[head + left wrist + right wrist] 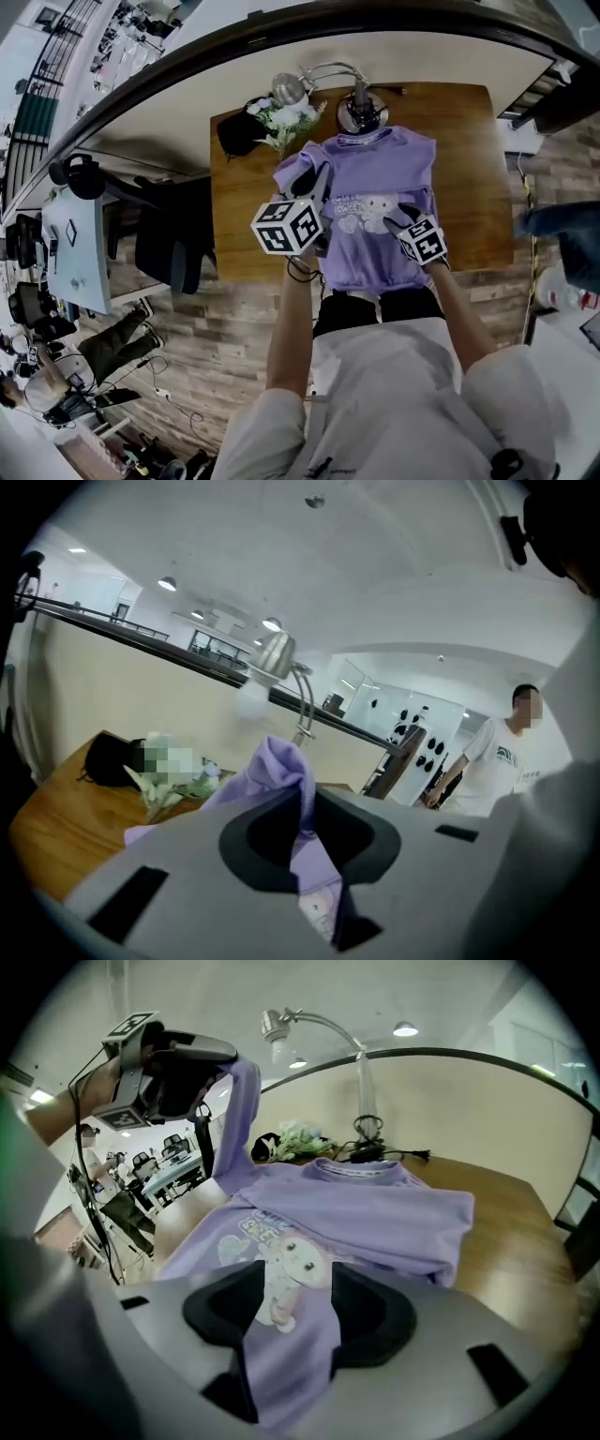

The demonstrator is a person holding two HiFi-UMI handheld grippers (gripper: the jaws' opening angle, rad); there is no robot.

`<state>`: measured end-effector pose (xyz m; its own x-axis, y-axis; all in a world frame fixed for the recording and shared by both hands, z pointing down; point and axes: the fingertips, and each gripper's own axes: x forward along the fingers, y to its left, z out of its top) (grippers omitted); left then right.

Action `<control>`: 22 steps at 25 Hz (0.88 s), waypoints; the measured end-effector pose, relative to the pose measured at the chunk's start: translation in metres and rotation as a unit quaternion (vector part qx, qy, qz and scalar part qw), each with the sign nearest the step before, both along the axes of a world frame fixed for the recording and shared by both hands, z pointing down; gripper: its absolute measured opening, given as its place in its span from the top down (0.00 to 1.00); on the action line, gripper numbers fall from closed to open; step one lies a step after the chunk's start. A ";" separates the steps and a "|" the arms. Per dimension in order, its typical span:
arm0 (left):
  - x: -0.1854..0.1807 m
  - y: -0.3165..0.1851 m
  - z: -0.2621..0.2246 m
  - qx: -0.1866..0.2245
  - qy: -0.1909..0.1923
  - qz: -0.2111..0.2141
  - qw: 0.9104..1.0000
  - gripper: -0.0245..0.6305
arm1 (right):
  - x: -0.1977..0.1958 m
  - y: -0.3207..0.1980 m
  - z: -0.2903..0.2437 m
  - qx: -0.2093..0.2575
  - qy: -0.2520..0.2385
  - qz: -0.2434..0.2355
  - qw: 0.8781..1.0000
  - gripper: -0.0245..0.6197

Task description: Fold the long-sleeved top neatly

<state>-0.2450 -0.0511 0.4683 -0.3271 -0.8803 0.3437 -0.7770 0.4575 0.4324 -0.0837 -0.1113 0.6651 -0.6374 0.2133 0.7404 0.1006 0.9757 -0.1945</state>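
A purple long-sleeved top [375,178] lies face up on the wooden table [469,187], collar at the far end, with a cartoon print on the chest. My left gripper [317,192] is shut on the top's left sleeve [281,766] and holds it raised off the table. In the right gripper view that gripper [208,1071] hangs at the upper left, with the sleeve [242,1119] drooping from it. My right gripper [400,218] hovers over the lower right of the top, jaws open. Between its jaws [291,1312] the printed chest [291,1255] shows below. The right sleeve [412,1213] lies folded across the body.
A chrome desk lamp [361,108] stands at the table's far edge beside a bunch of white flowers [286,117] and a black object [239,131]. A dark office chair [169,239] stands left of the table. A person [502,752] stands in the background.
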 end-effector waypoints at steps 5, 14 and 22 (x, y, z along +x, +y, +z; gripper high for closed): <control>0.041 -0.092 0.032 -0.017 0.016 0.062 0.998 0.88 | 0.033 -0.056 -0.002 0.001 -0.007 0.047 0.999 0.60; 0.088 -0.175 0.139 -0.130 0.026 0.132 0.982 0.88 | 0.077 -0.104 0.002 -0.008 0.000 0.099 0.995 0.61; 0.104 -0.213 0.190 -0.175 0.034 0.168 0.970 0.88 | 0.080 -0.124 0.010 -0.019 -0.005 0.129 0.991 0.60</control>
<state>-0.1409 -0.2645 0.6578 -0.0080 -0.7590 0.6511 -0.8825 0.3115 0.3523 -0.0032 -0.2352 0.6748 -0.6822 0.0694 0.7279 -0.1493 0.9613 -0.2316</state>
